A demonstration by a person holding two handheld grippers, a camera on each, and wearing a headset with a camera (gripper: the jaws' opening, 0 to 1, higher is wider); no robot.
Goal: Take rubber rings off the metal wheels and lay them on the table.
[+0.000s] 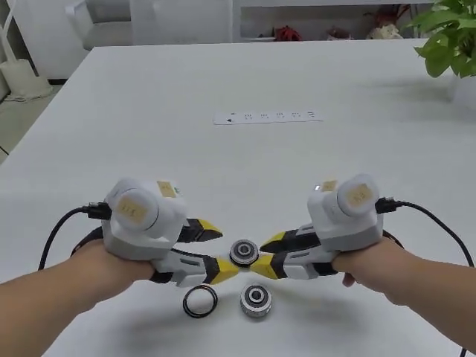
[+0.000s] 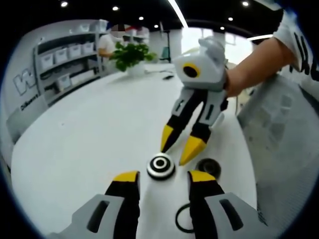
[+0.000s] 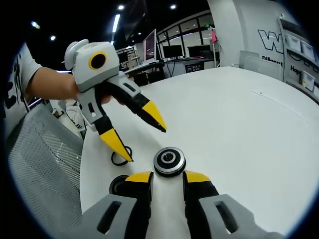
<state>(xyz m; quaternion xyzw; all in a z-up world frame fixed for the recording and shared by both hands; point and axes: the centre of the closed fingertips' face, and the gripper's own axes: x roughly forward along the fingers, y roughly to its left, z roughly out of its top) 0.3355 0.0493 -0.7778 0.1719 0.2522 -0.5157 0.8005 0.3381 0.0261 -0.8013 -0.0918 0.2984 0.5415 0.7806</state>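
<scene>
White table (image 1: pixel 186 149) bears a power strip (image 1: pixel 268 117), plant (image 1: pixel 448 37) at corner

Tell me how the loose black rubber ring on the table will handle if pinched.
The thin black rubber ring probably flexes and sags, being a slender loop. Lying flat on the white table, it seems unlikely to roll.

A large W (image 3: pixel 267 36) stands on the white wall (image 3: pixel 239 30), upper right of the right gripper view; the lettering (image 3: pixel 275 59) beneath is illegible. In the left gripper view, a W (image 2: pixel 22 82) marks the wall at left.
</scene>
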